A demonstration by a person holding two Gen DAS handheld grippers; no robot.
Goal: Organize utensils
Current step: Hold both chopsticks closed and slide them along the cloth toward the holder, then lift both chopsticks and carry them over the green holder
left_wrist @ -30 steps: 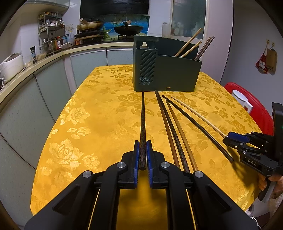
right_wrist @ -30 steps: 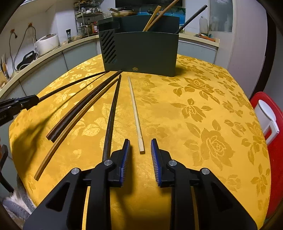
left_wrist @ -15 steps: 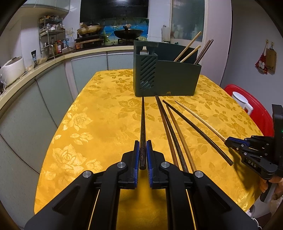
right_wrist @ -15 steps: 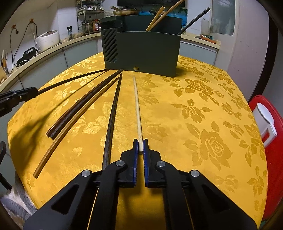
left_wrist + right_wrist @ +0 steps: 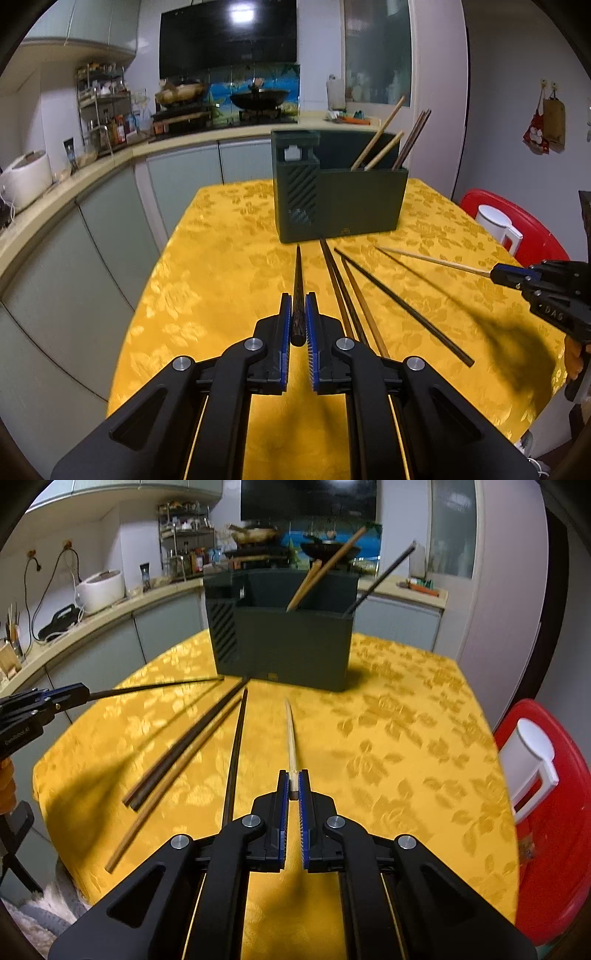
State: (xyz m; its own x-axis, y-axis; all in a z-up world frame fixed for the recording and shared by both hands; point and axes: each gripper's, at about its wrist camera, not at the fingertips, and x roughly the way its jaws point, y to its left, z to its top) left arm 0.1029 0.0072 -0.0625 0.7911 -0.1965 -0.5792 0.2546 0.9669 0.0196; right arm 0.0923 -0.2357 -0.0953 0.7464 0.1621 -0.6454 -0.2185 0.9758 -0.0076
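Looking along your left tongs (image 5: 298,325) at the bottom centre of the left wrist view, you have them clamped on the butt end of a dark speckled chopstick (image 5: 298,291), whose tip points up the frame toward the holder. In the right wrist view your right tongs (image 5: 293,790) sit at the bottom centre too, closed tight on the near end of a pale bamboo chopstick (image 5: 291,734) that runs up the frame, its far tip short of the holder.

Between those two held sticks, loose chopsticks lie on the bench (image 5: 388,738), which is covered with a yellow rose-patterned cloth. In the right wrist view, left of centre, a thin black chopstick (image 5: 234,753) lies nearest the bamboo one; further left a dark brown chopstick (image 5: 184,746) and a lighter brown chopstick (image 5: 173,779) lie side by side, close enough that you cannot tell whether they touch.

Beyond them, in the upper middle of both views, stands the dark green holder (image 5: 291,646) on the cloth. Several chopsticks already lean out of its open compartment (image 5: 376,147), tilted toward the upper right.

At the right edge, past the bench, sits a red stool (image 5: 554,812) with a white object on it. Kitchen counters (image 5: 110,155) curve along the upper left.
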